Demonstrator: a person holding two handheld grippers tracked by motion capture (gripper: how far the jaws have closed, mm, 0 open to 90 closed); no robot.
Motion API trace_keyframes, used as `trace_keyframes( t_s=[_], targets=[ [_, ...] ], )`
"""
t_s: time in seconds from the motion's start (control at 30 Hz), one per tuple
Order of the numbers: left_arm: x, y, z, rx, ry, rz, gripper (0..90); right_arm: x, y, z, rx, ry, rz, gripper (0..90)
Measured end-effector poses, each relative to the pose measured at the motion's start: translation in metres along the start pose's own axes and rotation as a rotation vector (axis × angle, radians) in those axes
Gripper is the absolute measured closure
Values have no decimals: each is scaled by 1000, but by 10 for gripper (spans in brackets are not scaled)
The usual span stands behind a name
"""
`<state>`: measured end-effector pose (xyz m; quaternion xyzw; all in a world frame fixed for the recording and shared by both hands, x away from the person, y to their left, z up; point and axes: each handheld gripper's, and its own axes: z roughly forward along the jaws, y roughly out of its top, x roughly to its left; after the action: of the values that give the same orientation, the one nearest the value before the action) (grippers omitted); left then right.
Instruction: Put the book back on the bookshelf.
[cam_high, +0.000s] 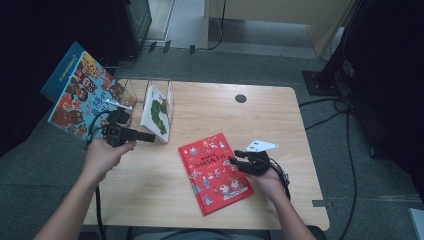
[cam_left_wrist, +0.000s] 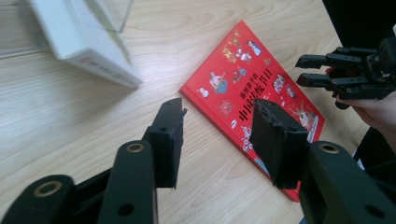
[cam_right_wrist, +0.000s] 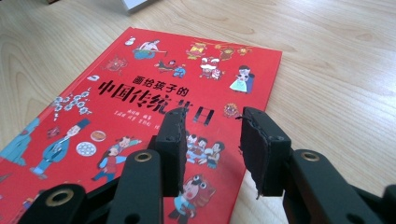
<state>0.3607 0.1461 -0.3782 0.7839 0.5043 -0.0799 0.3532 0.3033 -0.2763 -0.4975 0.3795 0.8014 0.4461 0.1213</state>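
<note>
Meanwhile, a red picture book (cam_high: 216, 171) lies flat near the counter's (cam_high: 260, 120) front edge; the right tongs (cam_high: 236, 156) hover released over its right edge, the left tongs (cam_high: 150, 136) released beside a clear rack (cam_high: 150, 97).

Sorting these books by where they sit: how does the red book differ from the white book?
The red book lies flat on the bare table, cover up; the white book stands tilted in the clear rack. The red book's cover is crowded with small figures, while the white book's is mostly plain. Both are thin picture books.
</note>
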Motion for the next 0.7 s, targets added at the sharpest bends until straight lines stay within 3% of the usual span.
trace_keyframes(
  t_s=[0.13,0.27,0.57,0.7],
  targets=[
    [-7,-3,15,7,2,30,577,2,-3,-6,-16,-7,1,606],
    [-10,-7,28,5,-23,41,602,2,-8,-10,-15,-18,7,605],
    [-11,-16,57,23,-41,44,681,7,-21,-20,-11,-15,19,630],
    [-11,-23,77,83,-26,32,714,8,-24,-21,-5,-15,14,615]
  ],
)
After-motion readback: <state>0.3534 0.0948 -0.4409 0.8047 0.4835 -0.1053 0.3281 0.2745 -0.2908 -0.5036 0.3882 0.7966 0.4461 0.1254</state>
